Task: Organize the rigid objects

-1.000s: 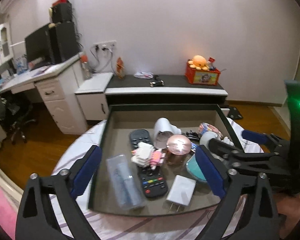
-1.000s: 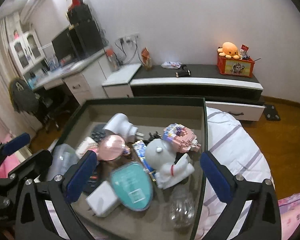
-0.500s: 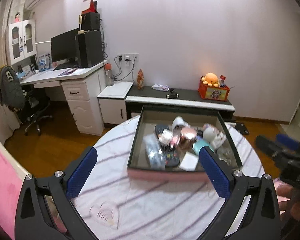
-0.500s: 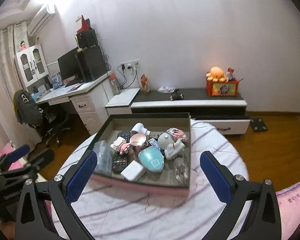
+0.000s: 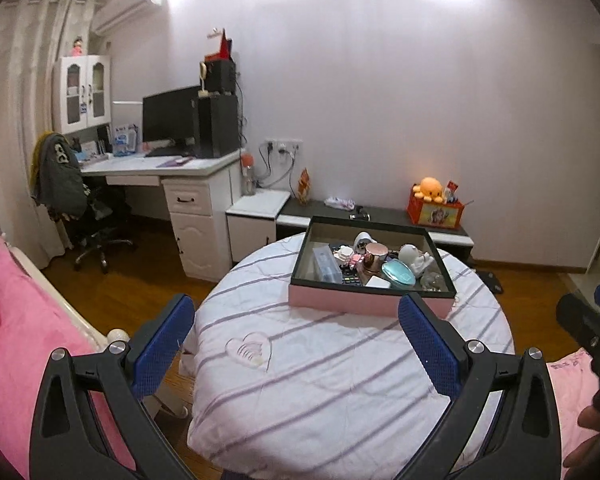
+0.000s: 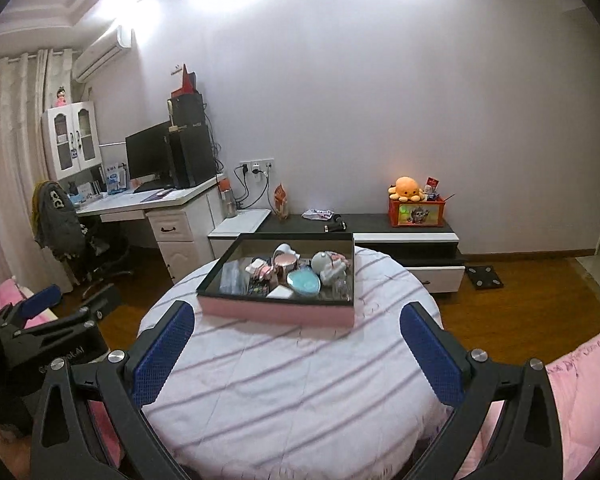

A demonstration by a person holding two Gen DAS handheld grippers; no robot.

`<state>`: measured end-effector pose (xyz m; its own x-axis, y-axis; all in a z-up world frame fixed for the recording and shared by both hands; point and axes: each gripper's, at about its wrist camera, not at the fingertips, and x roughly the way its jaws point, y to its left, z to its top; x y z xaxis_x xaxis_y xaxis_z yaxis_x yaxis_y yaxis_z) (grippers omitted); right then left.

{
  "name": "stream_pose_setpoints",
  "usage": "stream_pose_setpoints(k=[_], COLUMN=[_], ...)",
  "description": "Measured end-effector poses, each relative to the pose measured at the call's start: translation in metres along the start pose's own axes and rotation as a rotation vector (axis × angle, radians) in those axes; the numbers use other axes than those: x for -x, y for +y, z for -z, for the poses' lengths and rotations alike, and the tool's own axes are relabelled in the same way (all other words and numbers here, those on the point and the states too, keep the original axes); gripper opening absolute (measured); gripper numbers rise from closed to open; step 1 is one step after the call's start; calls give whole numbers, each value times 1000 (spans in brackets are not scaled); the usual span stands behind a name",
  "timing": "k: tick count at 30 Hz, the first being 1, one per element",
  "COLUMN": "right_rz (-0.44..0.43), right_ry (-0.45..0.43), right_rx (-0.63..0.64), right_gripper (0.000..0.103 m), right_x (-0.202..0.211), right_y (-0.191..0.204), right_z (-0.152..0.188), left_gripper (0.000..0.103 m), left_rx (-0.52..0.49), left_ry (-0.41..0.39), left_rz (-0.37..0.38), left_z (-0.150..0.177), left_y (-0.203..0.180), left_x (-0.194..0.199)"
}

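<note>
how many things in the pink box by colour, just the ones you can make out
In the pink box, some items overlap, so this is a rough count:
white: 4 (round toy, charger block, cup, small white piece)
teal: 1 (oval case)
rose gold: 1 (round tin)
black: 1 (remote)
clear: 2 (clear case, clear piece)
total: 9

Pale wall (image 6: 380, 100), wooden floor (image 6: 520, 300), white desk (image 5: 172, 172), low dark cabinet (image 6: 400, 228)
</note>
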<state>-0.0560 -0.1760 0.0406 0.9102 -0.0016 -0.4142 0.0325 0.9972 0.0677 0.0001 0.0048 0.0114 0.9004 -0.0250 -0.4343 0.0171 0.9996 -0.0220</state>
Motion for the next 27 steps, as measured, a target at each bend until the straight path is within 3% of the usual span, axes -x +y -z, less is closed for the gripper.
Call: stream_pose_setpoints(k=[6,11,27], right_rz=[-10,-6,-10], right_ry=[-4,-28,-23], right_rx=[14,9,-2], right_gripper=[103,103,103], right_x=[33,46,46], right_y=[6,3,0], right_z=[25,25,29], left_gripper=[103,103,103], left_rx=[-15,-30,-48], left_ry=[-6,-25,-2], left_rz=[16,28,46], left_z=[27,33,34], left_y=[1,-2,-8], left_x=[40,58,63])
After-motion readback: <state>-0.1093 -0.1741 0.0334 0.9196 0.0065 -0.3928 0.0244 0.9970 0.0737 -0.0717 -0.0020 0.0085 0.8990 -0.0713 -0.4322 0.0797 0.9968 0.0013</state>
